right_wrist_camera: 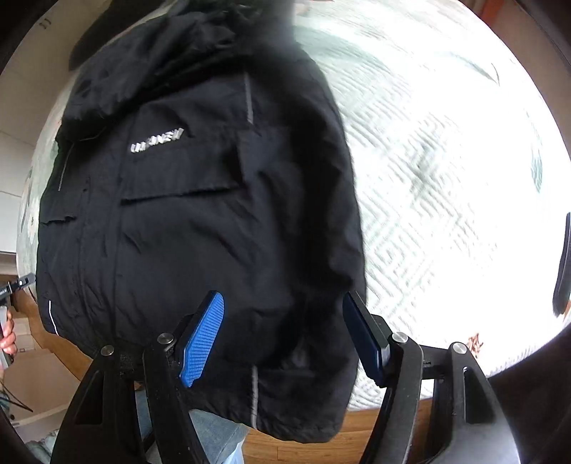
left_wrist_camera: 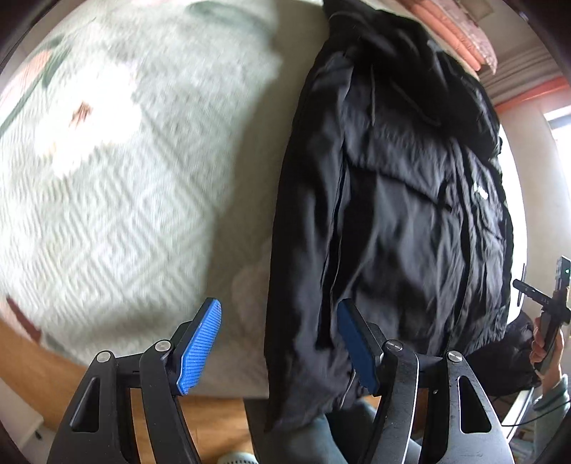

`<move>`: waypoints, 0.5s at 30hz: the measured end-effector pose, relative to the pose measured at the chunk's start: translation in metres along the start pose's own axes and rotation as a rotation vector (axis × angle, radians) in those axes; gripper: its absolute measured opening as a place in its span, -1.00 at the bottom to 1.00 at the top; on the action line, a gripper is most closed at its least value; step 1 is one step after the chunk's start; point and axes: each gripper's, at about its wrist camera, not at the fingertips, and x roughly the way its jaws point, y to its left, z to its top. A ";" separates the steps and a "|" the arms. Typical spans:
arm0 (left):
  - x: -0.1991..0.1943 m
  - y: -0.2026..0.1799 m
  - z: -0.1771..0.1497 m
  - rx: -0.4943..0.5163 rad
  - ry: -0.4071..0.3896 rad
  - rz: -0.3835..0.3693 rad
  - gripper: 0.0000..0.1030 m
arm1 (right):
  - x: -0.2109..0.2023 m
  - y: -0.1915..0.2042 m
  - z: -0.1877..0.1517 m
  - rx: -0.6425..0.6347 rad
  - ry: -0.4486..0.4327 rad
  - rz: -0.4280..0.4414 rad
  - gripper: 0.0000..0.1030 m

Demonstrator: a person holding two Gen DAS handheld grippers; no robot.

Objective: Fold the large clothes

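A large black hooded jacket (left_wrist_camera: 399,200) lies lengthwise on a pale patterned bedspread (left_wrist_camera: 117,185), its hem hanging over the near edge. In the right wrist view the jacket (right_wrist_camera: 200,214) shows a silver chest logo and flap pockets, one side folded inward. My left gripper (left_wrist_camera: 278,342) is open and empty, hovering above the jacket's hem at its left edge. My right gripper (right_wrist_camera: 283,335) is open and empty, above the hem at the jacket's right edge. The right gripper also shows at the far right of the left wrist view (left_wrist_camera: 549,307).
The bedspread (right_wrist_camera: 446,178) extends brightly lit to the right of the jacket. A wooden bed edge (left_wrist_camera: 32,371) and floor lie below. The person's jeans (right_wrist_camera: 214,442) stand against the near edge. Pink folded bedding (left_wrist_camera: 460,32) sits beyond the hood.
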 end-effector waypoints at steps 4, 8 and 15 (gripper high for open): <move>0.004 0.006 -0.019 -0.052 0.028 -0.018 0.35 | 0.002 -0.020 -0.024 0.029 0.013 -0.002 0.39; 0.013 0.014 -0.034 -0.098 0.071 -0.061 0.35 | 0.007 -0.039 -0.047 0.075 0.033 0.018 0.39; 0.021 0.025 -0.044 -0.183 0.093 -0.140 0.35 | 0.021 -0.050 -0.080 0.079 0.092 0.076 0.39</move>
